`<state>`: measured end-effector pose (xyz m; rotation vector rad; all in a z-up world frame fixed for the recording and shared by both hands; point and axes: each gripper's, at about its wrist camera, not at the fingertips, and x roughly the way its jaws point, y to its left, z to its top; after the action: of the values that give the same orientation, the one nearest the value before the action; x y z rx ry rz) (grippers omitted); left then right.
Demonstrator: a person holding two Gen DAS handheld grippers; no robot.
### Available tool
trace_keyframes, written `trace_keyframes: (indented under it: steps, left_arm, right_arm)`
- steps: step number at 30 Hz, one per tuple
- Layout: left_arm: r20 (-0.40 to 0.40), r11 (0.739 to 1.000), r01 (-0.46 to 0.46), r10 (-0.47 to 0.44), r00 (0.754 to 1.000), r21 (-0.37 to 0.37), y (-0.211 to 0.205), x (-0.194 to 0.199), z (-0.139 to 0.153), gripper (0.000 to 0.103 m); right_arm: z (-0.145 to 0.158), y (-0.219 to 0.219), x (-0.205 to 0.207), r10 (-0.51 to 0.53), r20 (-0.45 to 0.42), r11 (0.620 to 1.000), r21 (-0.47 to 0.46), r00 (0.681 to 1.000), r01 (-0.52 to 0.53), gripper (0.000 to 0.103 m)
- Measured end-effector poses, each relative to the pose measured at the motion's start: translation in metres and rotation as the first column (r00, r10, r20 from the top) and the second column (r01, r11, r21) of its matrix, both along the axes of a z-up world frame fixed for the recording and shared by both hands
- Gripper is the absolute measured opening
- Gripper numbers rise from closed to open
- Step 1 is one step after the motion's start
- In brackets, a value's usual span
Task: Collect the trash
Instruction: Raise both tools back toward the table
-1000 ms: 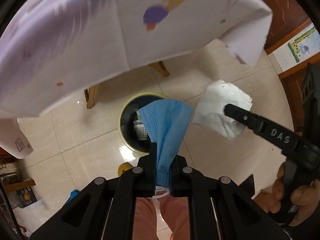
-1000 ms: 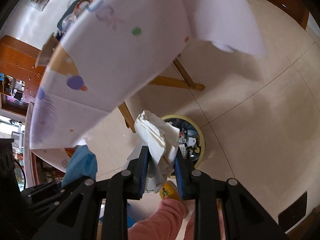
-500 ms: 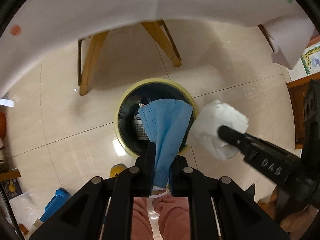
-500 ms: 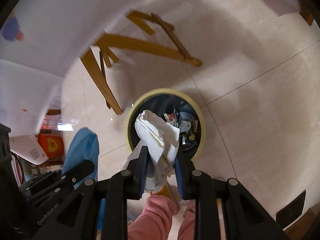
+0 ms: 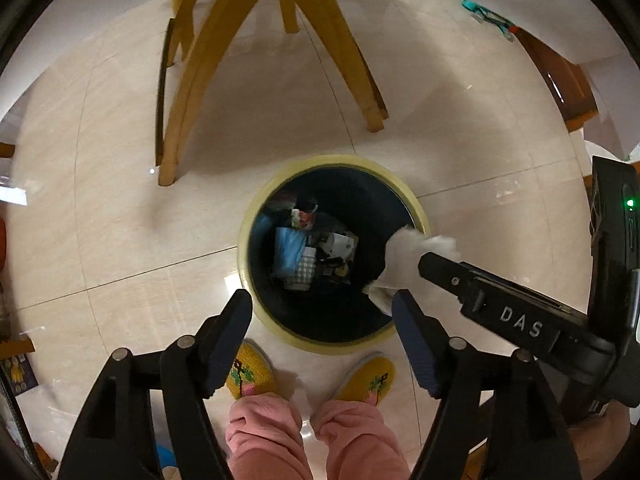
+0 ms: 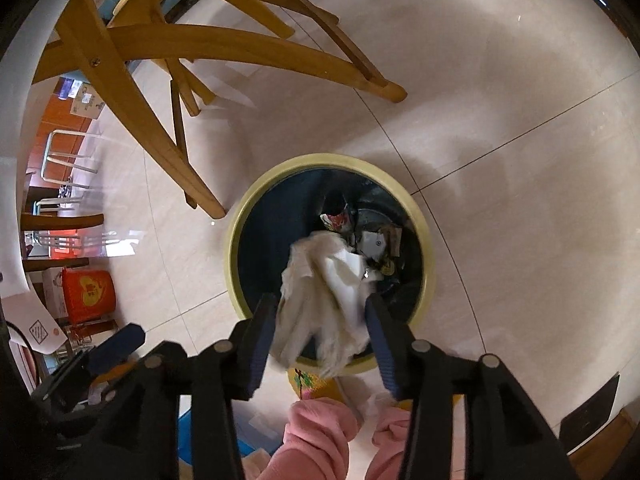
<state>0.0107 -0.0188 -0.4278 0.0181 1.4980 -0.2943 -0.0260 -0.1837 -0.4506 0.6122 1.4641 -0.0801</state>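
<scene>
Both jaws have just opened over the bin (image 5: 420,216): left hand-held gripper (image 5: 322,308) empty; right hand-held gripper (image 6: 320,316) apart around the loose crumpled tissue (image 6: 324,292).

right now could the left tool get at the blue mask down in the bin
Probably yes. The left tool hangs open right above the bin, and the blue mask lies uncovered on the trash inside. Only the white paper at the right tool crowds one side.
</scene>
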Motion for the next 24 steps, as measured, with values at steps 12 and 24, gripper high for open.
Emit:
trace_keyframes:
  steps: [12,24]
  left_arm:
    - [0.035,0.999,-0.035,0.034,0.999,0.014,0.020,0.003,0.025,0.073]
    - [0.084,0.997,-0.072,0.071,0.994,0.017,0.041,-0.002,0.131,0.073]
  right_arm:
    - [0.021,0.007,0.000,0.028,0.025,0.999,-0.033,0.999,-0.027,0.049]
    - [0.120,0.014,-0.016,0.041,0.114,0.997,-0.064,0.993,-0.034,0.049]
